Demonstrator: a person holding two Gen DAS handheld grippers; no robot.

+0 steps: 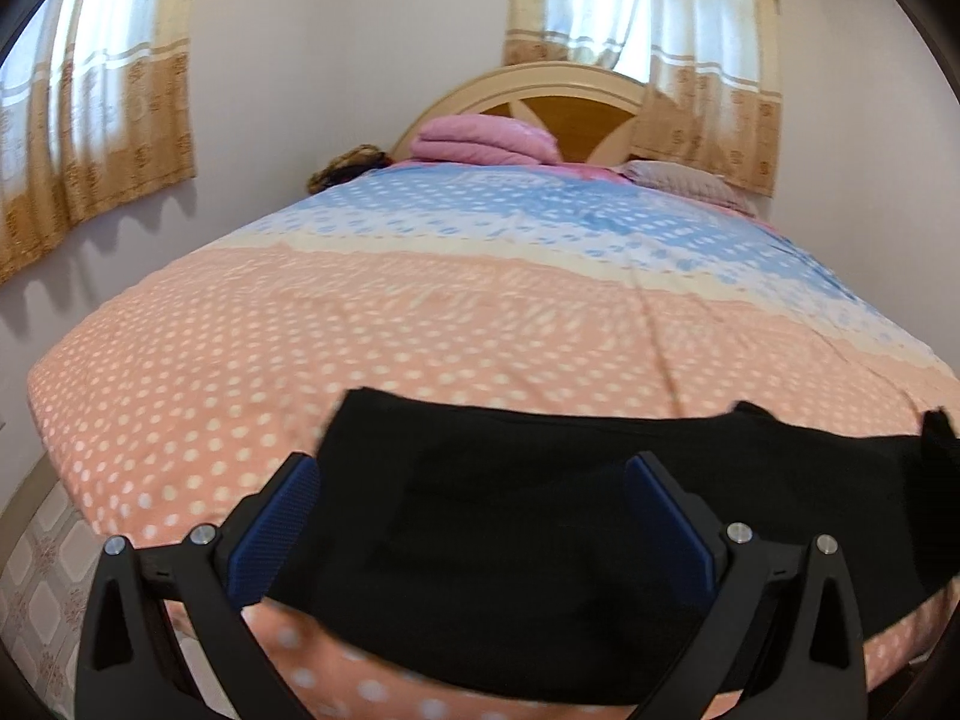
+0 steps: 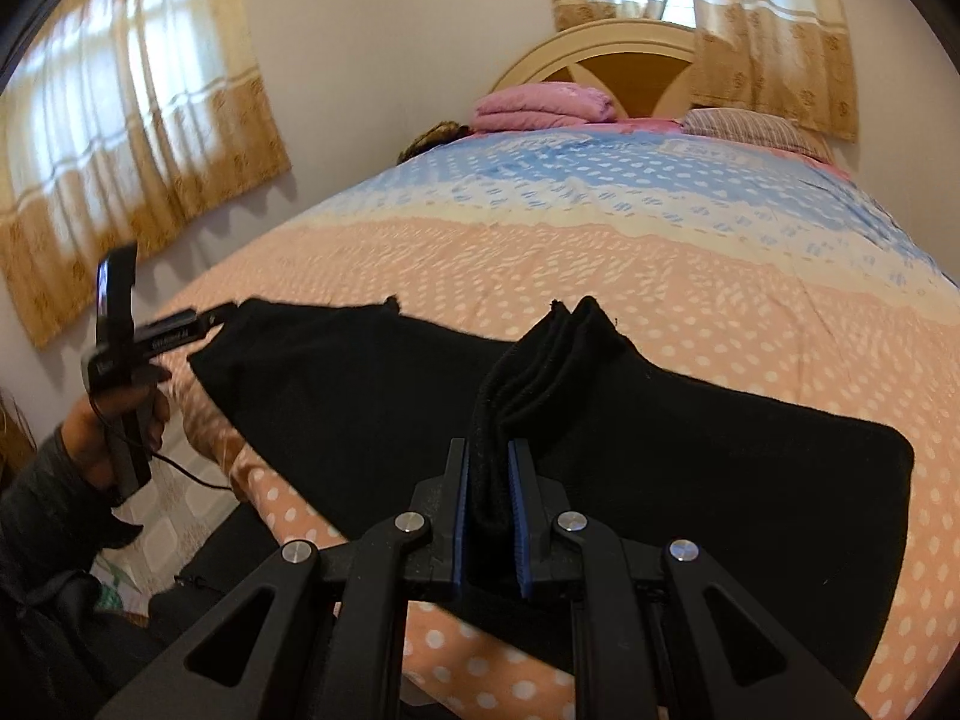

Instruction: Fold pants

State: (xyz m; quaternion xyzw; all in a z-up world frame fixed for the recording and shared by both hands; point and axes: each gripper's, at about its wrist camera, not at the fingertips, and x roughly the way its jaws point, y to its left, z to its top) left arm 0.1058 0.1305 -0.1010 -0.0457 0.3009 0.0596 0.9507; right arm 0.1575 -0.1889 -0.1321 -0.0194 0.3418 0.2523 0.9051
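Black pants (image 1: 510,528) lie across the near edge of the bed. In the left wrist view my left gripper (image 1: 474,480) is open, its blue pads wide apart over the pants' left part. In the right wrist view my right gripper (image 2: 489,480) is shut on a bunched fold of the black pants (image 2: 540,354), lifted slightly above the rest of the cloth (image 2: 720,480). The left gripper (image 2: 198,324) also shows at the far left there, by the pants' left end, held by a hand.
The bed (image 1: 360,324) has a peach and blue dotted cover. A folded pink blanket (image 1: 480,141) and a pillow (image 1: 684,177) lie by the headboard (image 1: 540,90). Curtained windows are on the walls. Tiled floor (image 1: 36,570) is at the left.
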